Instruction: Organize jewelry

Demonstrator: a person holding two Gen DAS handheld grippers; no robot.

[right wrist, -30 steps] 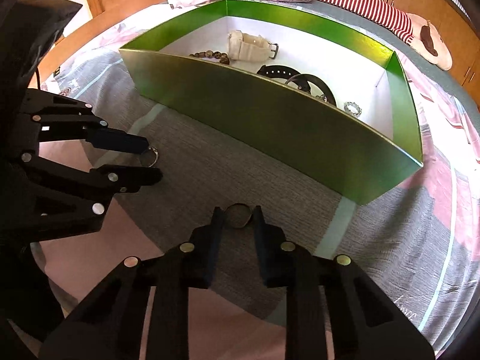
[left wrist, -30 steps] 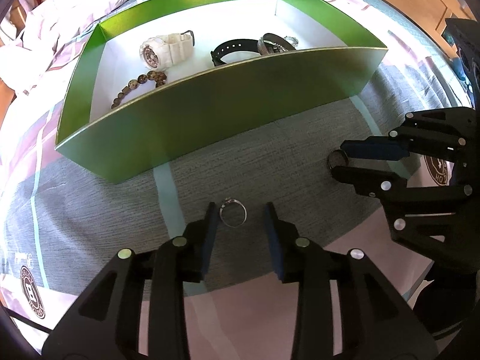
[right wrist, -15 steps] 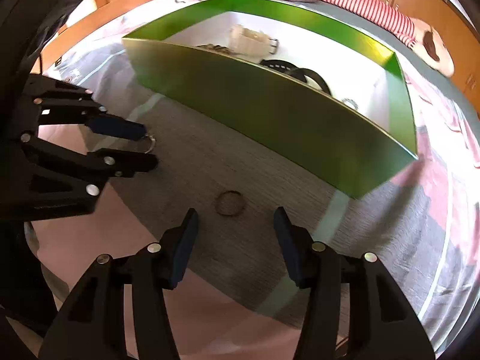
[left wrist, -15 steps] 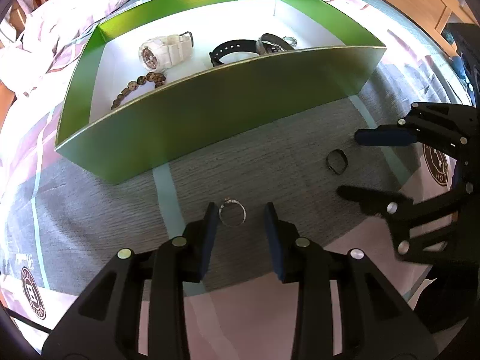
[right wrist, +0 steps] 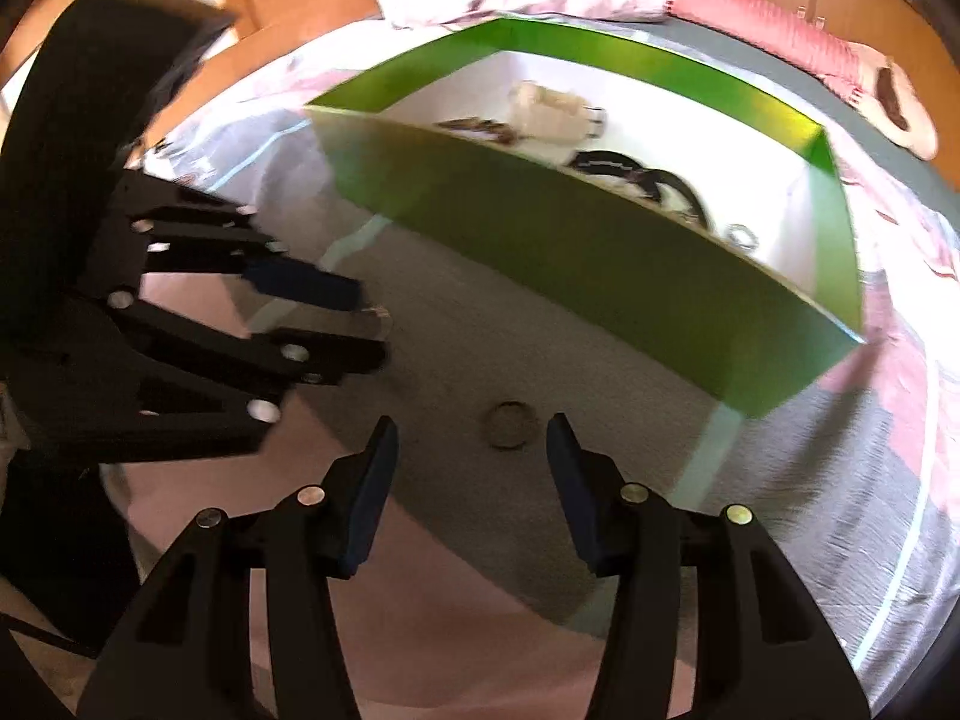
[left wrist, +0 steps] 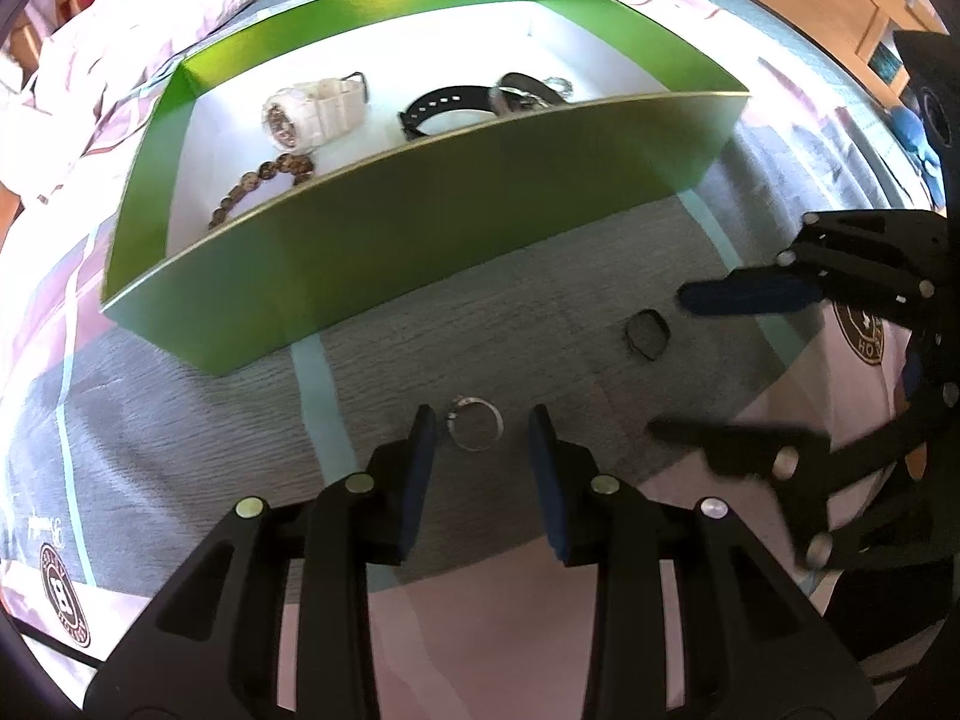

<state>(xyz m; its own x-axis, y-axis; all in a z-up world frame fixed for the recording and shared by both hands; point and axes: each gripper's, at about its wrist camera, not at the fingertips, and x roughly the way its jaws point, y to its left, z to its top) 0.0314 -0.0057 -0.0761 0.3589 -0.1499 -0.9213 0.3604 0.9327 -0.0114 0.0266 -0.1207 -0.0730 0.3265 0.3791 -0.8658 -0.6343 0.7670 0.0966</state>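
Between the pads of our left gripper [left wrist: 480, 441] a silver ring [left wrist: 476, 431] lies on the bedspread [left wrist: 540, 324], jaws apart and not yet gripping. Our right gripper [right wrist: 471, 456] — pinched around the dark ring [right wrist: 510, 425] a second ago — now stands wide open, and that ring rests loose on the cloth, so it looks let go and still needs a pick-up. Beyond sits the green box [left wrist: 420, 222], holding a white watch [left wrist: 312, 114], a black watch [left wrist: 474, 102] and a bead bracelet [left wrist: 264, 180] — both rings lie outside it.
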